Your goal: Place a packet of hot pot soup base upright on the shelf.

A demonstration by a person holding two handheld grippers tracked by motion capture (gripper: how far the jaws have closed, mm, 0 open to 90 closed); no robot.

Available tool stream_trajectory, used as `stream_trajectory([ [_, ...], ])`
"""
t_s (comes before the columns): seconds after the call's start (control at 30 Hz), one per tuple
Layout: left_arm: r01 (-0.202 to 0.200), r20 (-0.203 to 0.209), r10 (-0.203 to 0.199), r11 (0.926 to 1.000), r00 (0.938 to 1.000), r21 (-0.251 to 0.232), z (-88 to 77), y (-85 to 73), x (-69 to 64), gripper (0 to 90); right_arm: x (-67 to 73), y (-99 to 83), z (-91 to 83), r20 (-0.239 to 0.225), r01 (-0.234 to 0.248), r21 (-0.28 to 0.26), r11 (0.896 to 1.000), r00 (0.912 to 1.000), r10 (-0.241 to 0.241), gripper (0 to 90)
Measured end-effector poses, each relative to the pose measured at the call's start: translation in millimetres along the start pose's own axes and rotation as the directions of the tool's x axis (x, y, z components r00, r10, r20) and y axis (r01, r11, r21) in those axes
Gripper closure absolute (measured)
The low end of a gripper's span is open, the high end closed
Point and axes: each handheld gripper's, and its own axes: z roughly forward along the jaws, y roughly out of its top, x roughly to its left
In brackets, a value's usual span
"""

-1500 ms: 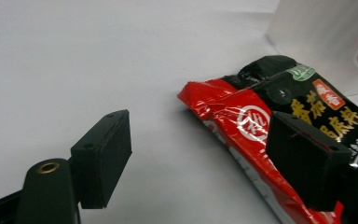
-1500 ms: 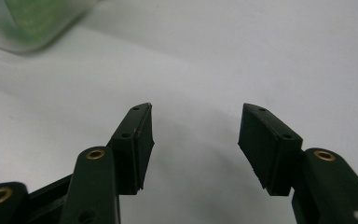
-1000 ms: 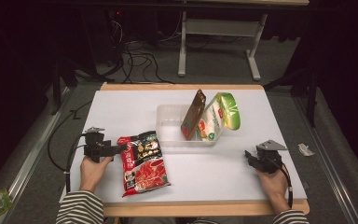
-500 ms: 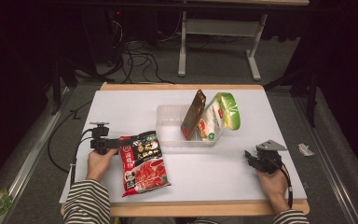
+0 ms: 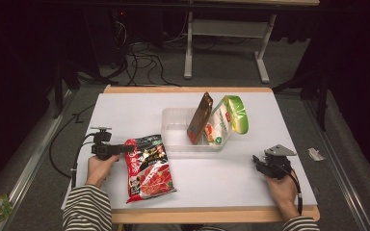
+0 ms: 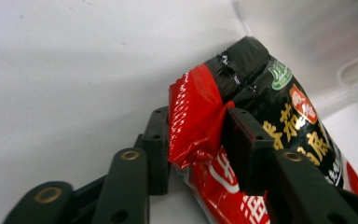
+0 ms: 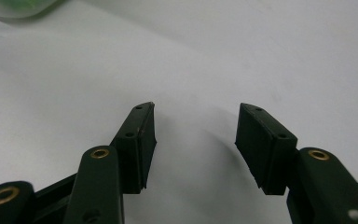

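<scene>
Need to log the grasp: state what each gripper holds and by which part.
The left gripper pinches the red and black snack bag by its crimped side edge; the right gripper holds nothing.

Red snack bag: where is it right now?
In the high view the red snack bag lies flat on the table's front left, just before the clear tray, its top left corner pinched in the left gripper.

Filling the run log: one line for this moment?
left gripper: just closing, fingers pinch red snack bag corner | right gripper: open, idle on table | clear bin: two packets upright
</scene>
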Motion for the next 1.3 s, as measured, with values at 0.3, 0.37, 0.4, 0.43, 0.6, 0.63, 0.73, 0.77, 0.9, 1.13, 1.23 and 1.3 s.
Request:
stream_trajectory([
  [0.3,-0.09,0.012,0.09,0.996,0.9959,-0.005,-7.7,-2.4,-5.5,80.7,1.2,-0.1,0.1,0.011,0.013,-0.007,1.0,0.9999,-0.013,47.7],
  [0.37,-0.108,0.013,0.108,0.9941,0.994,-0.011,-10.2,-2.8,-7.9,82.1,1.4,-0.1,0.0,0.012,0.013,-0.007,1.0,0.9998,-0.013,47.7],
  [0.4,-0.113,0.014,0.113,0.9935,0.9935,-0.019,-11.5,-3.1,-9.4,82.9,1.4,-0.1,0.0,0.012,0.013,-0.007,1.0,0.9999,-0.013,47.7],
  [0.43,-0.122,0.019,0.123,0.992,0.9922,-0.031,-14.6,-3.4,-11.6,83.9,1.5,-0.2,0.0,0.012,0.014,-0.007,1.0,0.9998,-0.014,47.7],
  [0.6,-0.16,0.014,0.162,0.9842,0.9867,-0.074,-33.4,-7.1,-24.3,86.6,1.6,-0.2,0.0,0.012,0.017,-0.008,1.0,0.9998,-0.017,47.7],
  [0.63,-0.16,0.014,0.162,0.9838,0.9867,-0.081,-36.5,-7.6,-26.2,86.9,1.6,-0.2,0.0,0.012,0.017,-0.008,1.0,0.9998,-0.017,47.7],
  [0.73,-0.16,0.028,0.164,0.9812,0.986,-0.107,-49.3,-9.4,-33.7,87.5,1.5,-0.1,0.0,0.011,0.016,-0.008,1.0,0.9998,-0.016,47.7],
  [0.77,-0.159,0.034,0.164,0.9808,0.9859,-0.112,-52.2,-9.5,-35.7,87.7,1.5,-0.2,0.0,0.011,0.016,-0.008,1.0,0.9998,-0.016,47.6],
  [0.9,-0.185,0.054,0.195,0.9716,0.9793,-0.147,-66.8,-6.6,-53.3,88.2,2.1,-0.3,0.1,0.015,0.018,-0.011,1.0,0.9997,-0.018,47.6],
  [1.13,-0.248,0.059,0.264,0.9495,0.9628,-0.192,-91.0,3.0,-88.6,88.7,2.2,-0.4,0.0,0.014,0.019,-0.012,1.0,0.9997,-0.019,47.5],
  [1.23,-0.278,0.053,0.294,0.9387,0.9543,-0.204,-99.8,6.0,-103.1,88.8,2.3,-0.4,0.0,0.013,0.022,-0.013,1.0,0.9997,-0.022,47.6],
  [1.3,-0.295,0.049,0.312,0.9302,0.9488,-0.219,-105.0,7.6,-113.5,88.9,2.3,-0.4,-0.1,0.013,0.021,-0.012,1.0,0.9997,-0.021,47.5],
])
